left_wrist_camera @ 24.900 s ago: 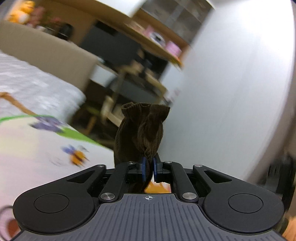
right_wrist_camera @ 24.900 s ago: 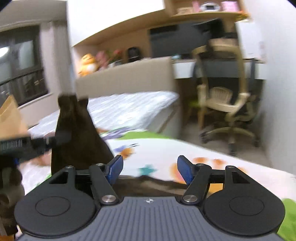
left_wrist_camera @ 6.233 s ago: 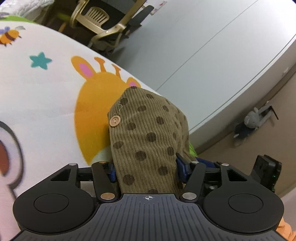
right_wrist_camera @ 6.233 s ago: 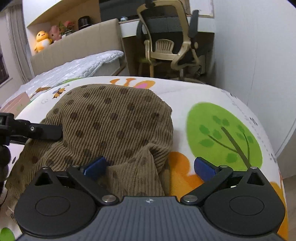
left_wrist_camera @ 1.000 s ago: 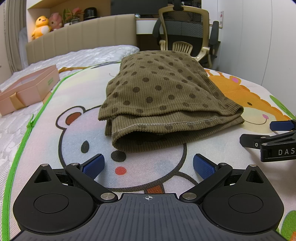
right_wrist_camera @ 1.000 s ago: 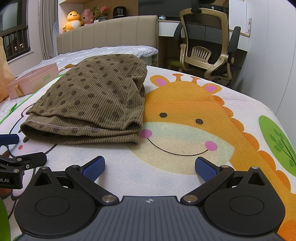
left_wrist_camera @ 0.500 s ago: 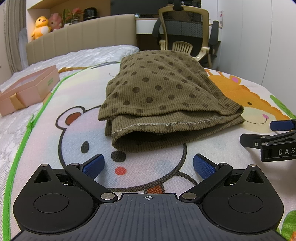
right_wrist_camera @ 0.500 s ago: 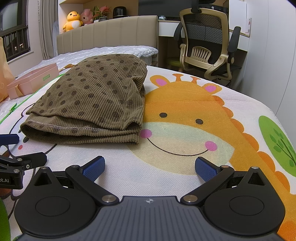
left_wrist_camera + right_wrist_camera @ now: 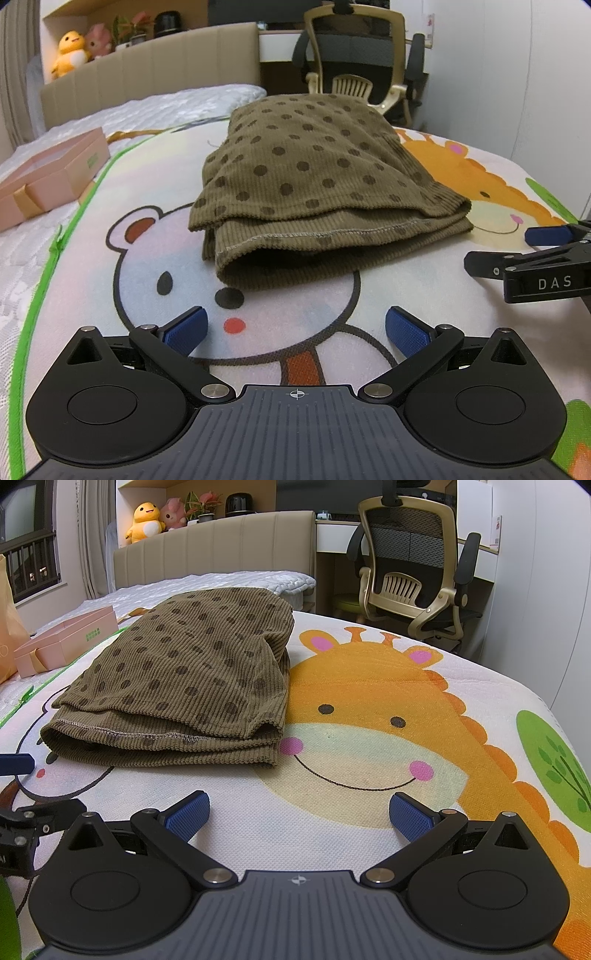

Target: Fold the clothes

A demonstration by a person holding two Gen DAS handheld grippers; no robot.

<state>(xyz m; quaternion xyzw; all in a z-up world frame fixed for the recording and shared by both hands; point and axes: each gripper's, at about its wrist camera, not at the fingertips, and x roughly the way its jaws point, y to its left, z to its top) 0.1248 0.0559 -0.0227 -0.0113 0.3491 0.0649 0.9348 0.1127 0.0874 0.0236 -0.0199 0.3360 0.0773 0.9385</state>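
Observation:
A brown corduroy garment with dark dots (image 9: 314, 181) lies folded into a thick rectangle on the cartoon-printed mat (image 9: 140, 166). It also shows in the right wrist view (image 9: 184, 679). My left gripper (image 9: 297, 328) is open and empty, low over the mat just in front of the garment's near hem. My right gripper (image 9: 299, 810) is open and empty, in front of the garment's right corner, over the giraffe print. Each gripper shows at the edge of the other's view; neither touches the cloth.
A pink gift box (image 9: 48, 177) lies on the bed to the left of the mat. An office chair (image 9: 413, 579) and a desk stand beyond the bed's far end. A beige headboard (image 9: 214, 550) with plush toys is at the back. A white wall is on the right.
Nothing has visibly changed over the last second. Earlier, the garment was held up and then laid down and folded; both grippers have since let go and drawn back.

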